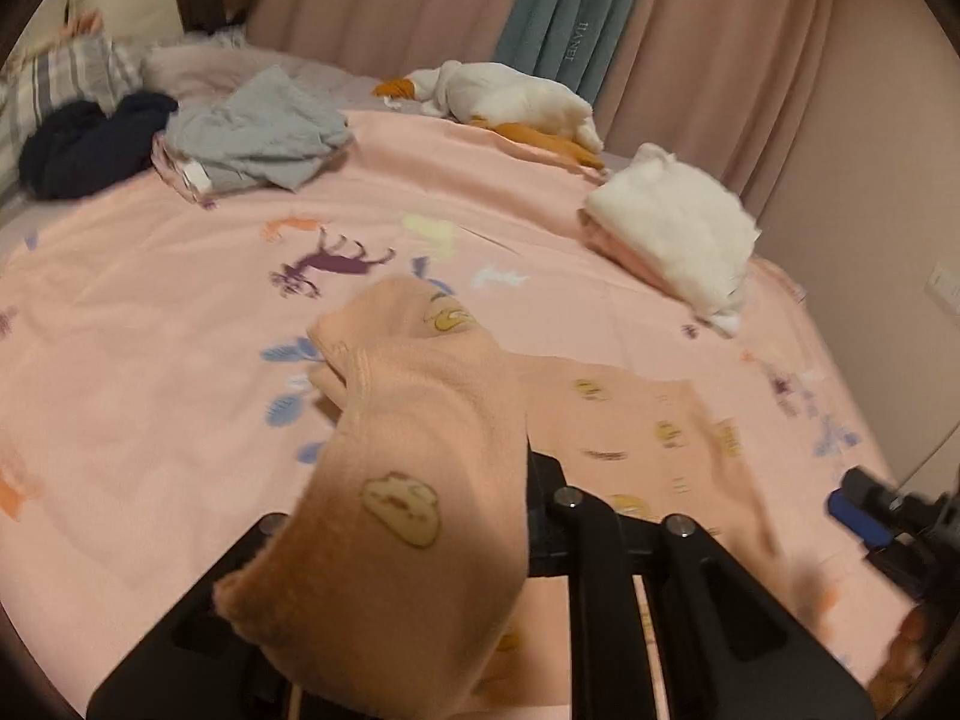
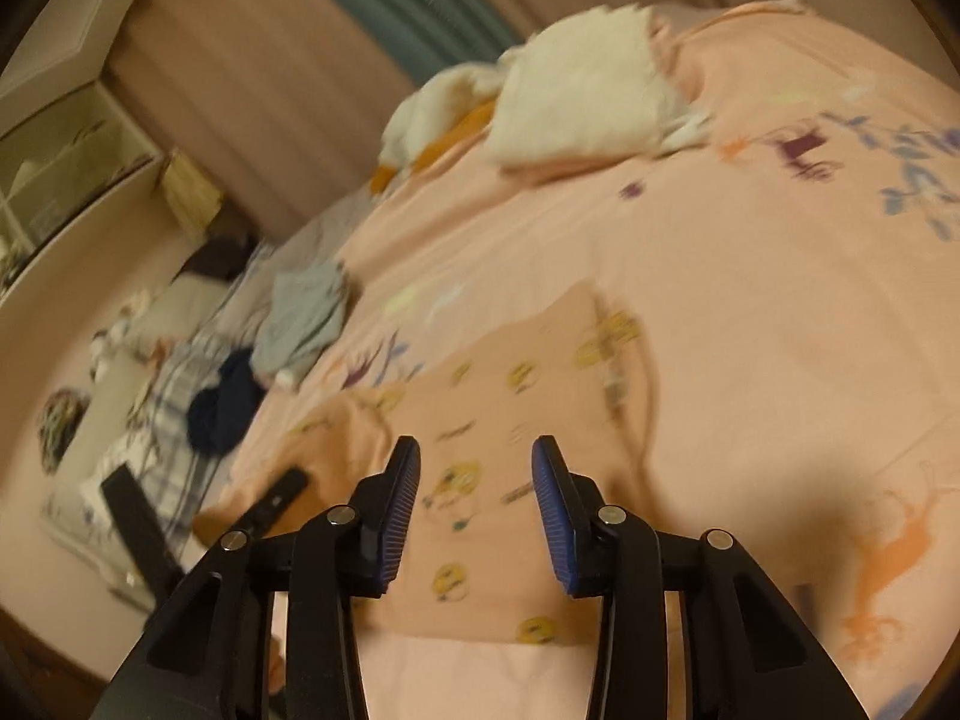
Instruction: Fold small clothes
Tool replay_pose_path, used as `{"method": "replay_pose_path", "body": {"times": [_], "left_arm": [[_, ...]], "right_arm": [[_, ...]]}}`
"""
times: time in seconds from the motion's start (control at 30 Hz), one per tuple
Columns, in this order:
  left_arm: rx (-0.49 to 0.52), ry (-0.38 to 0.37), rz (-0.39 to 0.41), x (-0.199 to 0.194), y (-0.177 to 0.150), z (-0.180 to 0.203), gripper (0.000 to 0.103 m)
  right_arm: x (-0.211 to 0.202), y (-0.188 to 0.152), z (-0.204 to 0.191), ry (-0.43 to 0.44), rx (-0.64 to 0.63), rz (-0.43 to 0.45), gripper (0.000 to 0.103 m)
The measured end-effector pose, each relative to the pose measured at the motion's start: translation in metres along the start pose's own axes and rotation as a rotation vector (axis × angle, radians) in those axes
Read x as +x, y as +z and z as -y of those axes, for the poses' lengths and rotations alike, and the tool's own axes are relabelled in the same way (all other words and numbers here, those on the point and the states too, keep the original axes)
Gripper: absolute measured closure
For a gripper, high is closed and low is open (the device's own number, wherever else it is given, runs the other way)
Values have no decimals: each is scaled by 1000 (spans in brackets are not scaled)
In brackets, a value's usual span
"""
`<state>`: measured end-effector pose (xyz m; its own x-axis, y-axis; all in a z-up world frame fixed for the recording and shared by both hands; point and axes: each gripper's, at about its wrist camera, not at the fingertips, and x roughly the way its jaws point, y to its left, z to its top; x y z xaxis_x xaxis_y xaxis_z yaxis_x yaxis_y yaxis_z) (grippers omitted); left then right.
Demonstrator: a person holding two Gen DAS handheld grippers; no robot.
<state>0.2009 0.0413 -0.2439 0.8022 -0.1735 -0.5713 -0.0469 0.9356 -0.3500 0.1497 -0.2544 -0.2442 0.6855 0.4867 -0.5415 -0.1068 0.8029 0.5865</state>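
Observation:
A peach garment (image 1: 420, 420) printed with small yellow faces lies on the pink bedsheet (image 1: 150, 330). One edge of it is lifted and draped over my left gripper (image 1: 480, 480), which is shut on the cloth; the fabric hides its fingertips. In the right wrist view the rest of the garment (image 2: 510, 372) lies flat. My right gripper (image 2: 477, 468) hovers over it, open, its blue pads (image 2: 552, 480) apart with nothing between them. It also shows at the right edge of the left wrist view (image 1: 864, 510).
A folded white and pink stack (image 1: 672, 234) sits at the right of the bed. A white plush goose (image 1: 510, 96) lies by the curtains. A grey garment (image 1: 258, 132) and a dark navy one (image 1: 90, 144) are heaped at the far left near striped pillows.

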Motion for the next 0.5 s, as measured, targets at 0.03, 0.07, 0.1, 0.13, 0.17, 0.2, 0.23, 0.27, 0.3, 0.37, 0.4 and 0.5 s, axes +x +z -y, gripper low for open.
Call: {"method": "replay_pose_path", "body": {"times": [0.03,0.07,0.1,0.13,0.17,0.2,0.23,0.27,0.3,0.37,0.4,0.5], "left_arm": [[-21,-24,-5,0,2,0,86],[-13,-45,1,0,3,4,86],[11,-43,13,0,3,10,86],[55,-15,30,0,1,19,86],[74,-5,32,0,-2,24,86],[79,-11,30,1,-3,28,86],[82,-29,22,2,-6,30,86],[83,-40,10,4,-8,32,86],[83,-39,6,5,-9,33,86],[92,-31,-7,6,-11,35,86],[106,-34,-12,6,-12,37,86],[135,-29,-12,4,-14,43,86]], "right_arm": [[-4,1,2,9,2,17,64],[-5,2,4,36,1,25,64],[-3,1,4,74,-2,20,65],[2,1,2,124,-7,5,70],[13,0,0,188,-9,-25,74],[30,-3,-1,242,9,-76,77],[44,-5,-1,268,34,-121,78],[70,-11,-1,302,71,-203,80],[85,-16,-1,313,80,-253,88],[119,-31,-3,252,74,-357,90],[133,-37,-3,183,68,-398,98],[140,-39,1,133,105,-401,103]]}}
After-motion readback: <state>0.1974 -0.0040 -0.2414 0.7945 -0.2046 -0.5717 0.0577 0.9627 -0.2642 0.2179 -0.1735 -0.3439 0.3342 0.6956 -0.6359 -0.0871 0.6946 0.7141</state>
